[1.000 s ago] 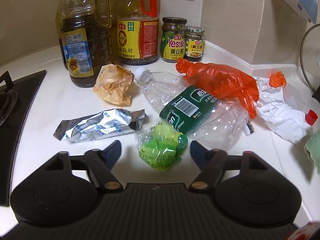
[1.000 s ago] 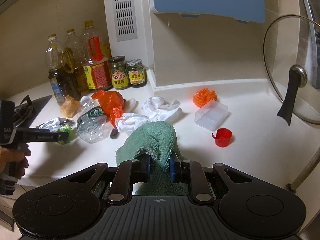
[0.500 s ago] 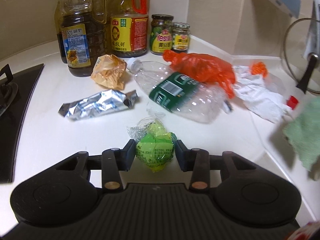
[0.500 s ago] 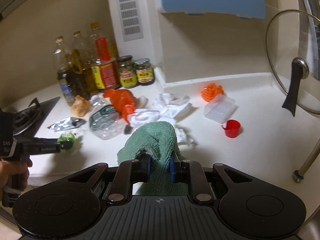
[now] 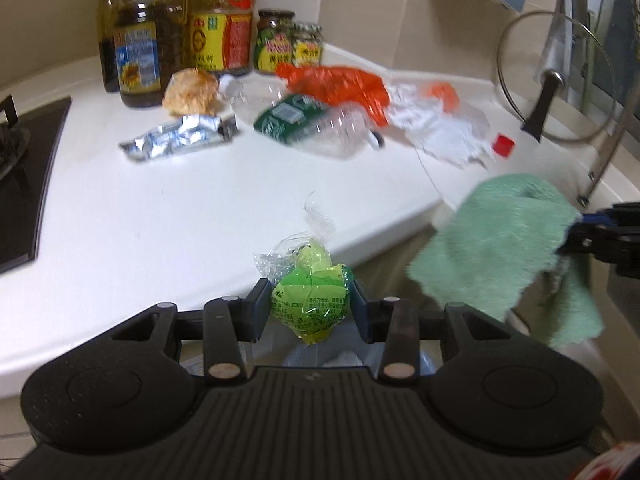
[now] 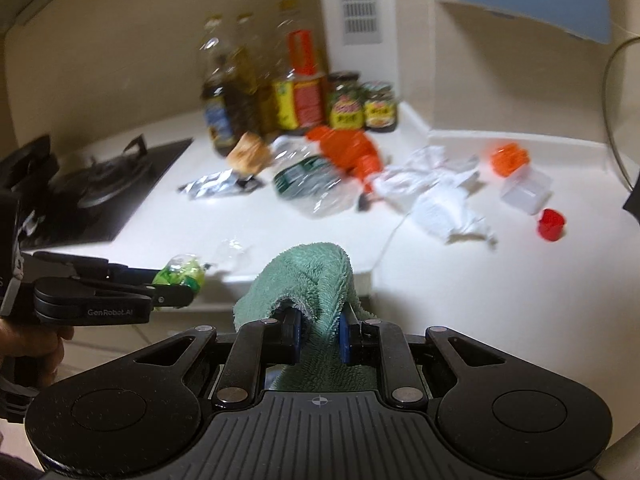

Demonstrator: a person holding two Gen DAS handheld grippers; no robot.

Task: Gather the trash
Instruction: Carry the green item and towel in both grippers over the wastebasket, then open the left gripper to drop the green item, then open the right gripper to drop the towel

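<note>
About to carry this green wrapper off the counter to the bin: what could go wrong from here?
1. The left gripper, whose jaws have just been closing, pinches only the crumpled green wrapper; its loose clear film trails and could snag or slip free.
2. The green towel in the right gripper hangs close beside the wrapper and could brush it.
3. The view is blurred, so aiming may be off.

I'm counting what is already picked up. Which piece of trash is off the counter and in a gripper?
The green wrapper, pinched in the left gripper. The silver wrapper and crushed bottle lie on the counter.
</note>
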